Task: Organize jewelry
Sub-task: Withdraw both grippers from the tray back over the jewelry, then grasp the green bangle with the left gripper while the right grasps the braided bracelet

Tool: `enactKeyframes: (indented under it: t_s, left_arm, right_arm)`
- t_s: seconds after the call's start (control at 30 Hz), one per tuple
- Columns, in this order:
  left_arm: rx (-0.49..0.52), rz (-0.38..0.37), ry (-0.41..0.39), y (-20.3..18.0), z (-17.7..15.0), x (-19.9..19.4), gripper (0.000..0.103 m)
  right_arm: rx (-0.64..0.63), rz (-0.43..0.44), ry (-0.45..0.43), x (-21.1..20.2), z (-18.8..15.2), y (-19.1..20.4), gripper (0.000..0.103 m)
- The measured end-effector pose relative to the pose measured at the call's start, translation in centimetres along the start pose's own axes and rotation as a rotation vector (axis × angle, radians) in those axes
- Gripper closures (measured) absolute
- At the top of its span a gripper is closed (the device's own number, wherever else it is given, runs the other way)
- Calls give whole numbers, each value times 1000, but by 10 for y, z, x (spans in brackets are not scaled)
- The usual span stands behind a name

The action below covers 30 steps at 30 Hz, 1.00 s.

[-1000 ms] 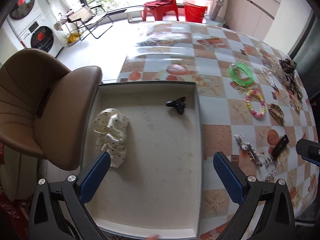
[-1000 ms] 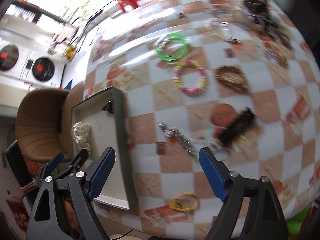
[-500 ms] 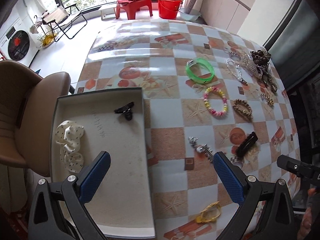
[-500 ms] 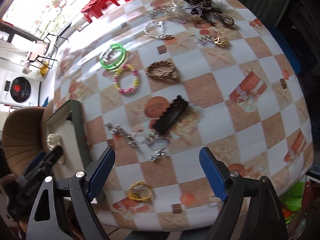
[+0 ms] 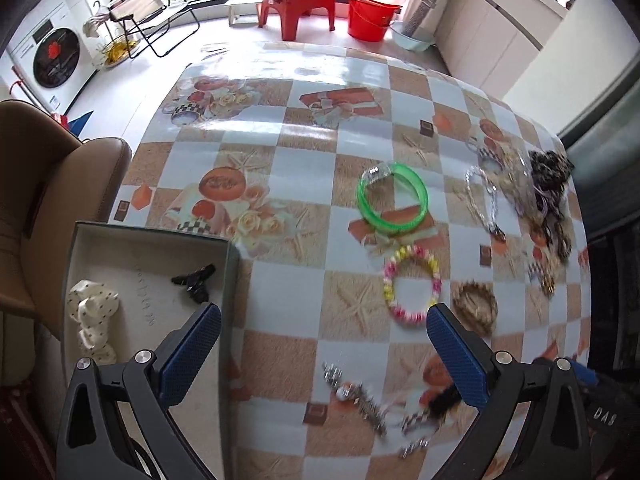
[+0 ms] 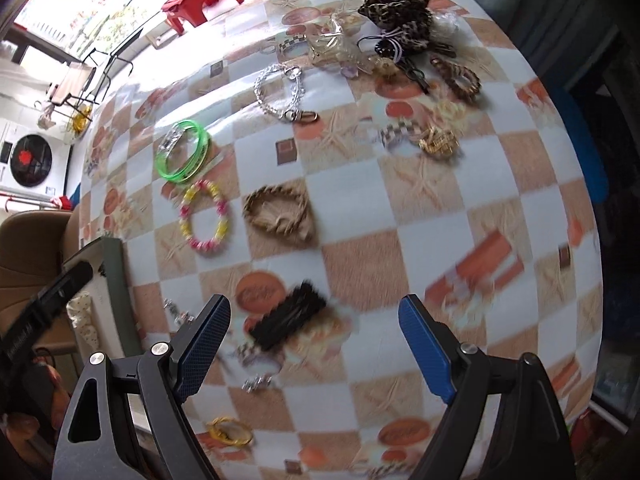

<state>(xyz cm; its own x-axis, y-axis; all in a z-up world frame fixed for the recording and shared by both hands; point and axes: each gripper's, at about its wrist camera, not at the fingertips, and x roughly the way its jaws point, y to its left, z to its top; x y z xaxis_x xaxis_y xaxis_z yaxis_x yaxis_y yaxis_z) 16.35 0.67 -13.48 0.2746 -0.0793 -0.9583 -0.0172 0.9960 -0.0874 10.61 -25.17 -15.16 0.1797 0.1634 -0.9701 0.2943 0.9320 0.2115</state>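
Compared with 1 second before, the left tool [image 5: 324, 340] had slid off the tray [image 5: 152, 232] toward the jewelry side, so the tray now sat at the lower left of its view and its blue fingers [image 5: 192, 348] straddled the tray's right wall and bare counter [image 5: 280, 144]; its jaws stood wide apart, released, with nothing between them. The right tool [image 6: 314, 338] had likewise travelled across the counter: the tray had shrunk to a sliver at the left edge of its view, and the leopard scrunchie [image 6: 400, 8] pile was now in plain sight at the far end; its jaws were spread wide and empty, above the black hair clip [image 6: 288, 316]. Inside the tray lay a white dotted scrunchie [image 5: 94, 312] and a small black clip [image 5: 196, 280], as before. On the counter rested the green bangles [image 5: 394, 200], the pink and yellow bead bracelet [image 5: 412, 284] just below them, a woven tan bracelet [image 6: 280, 216] beside it, a silver chain [image 6: 284, 92], a gold piece [image 6: 438, 142] and a yellow ring-shaped piece [image 6: 228, 432] near the front edge. Faint writing marked the tray floor, unreadable; white letters "DAS" [image 5: 604, 414] showed on the dark body at the lower right of the left view
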Motion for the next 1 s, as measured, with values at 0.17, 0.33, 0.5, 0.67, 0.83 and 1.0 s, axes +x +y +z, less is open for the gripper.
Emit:
enactKeyframes:
  t_s: [0.17,0.33,0.5,0.67,0.83,1.0]
  left_arm:
    - [-36,22,14,-8,23,32,0]
    - [-64,40,30,-11,41,64,0]
    - [-56,45,39,-15,55,86,7]
    - [-24,42,48,-23,63,105,13]
    - [-14,41,64,-29,65,119,13]
    - [4,65,60,-35,64,126,16]
  right_arm:
    - [-33,-15,18,22,25,-2,15]
    - [-55,-34,17,40,43,-3,15]
    - [-94,-62,2,57,57,1,15]
    - [-163,-81,0,70,60,12,25]
    - [-249,-141,-4,83,56,26,38]
    - [-318,-188,-42,85,48,41,44]
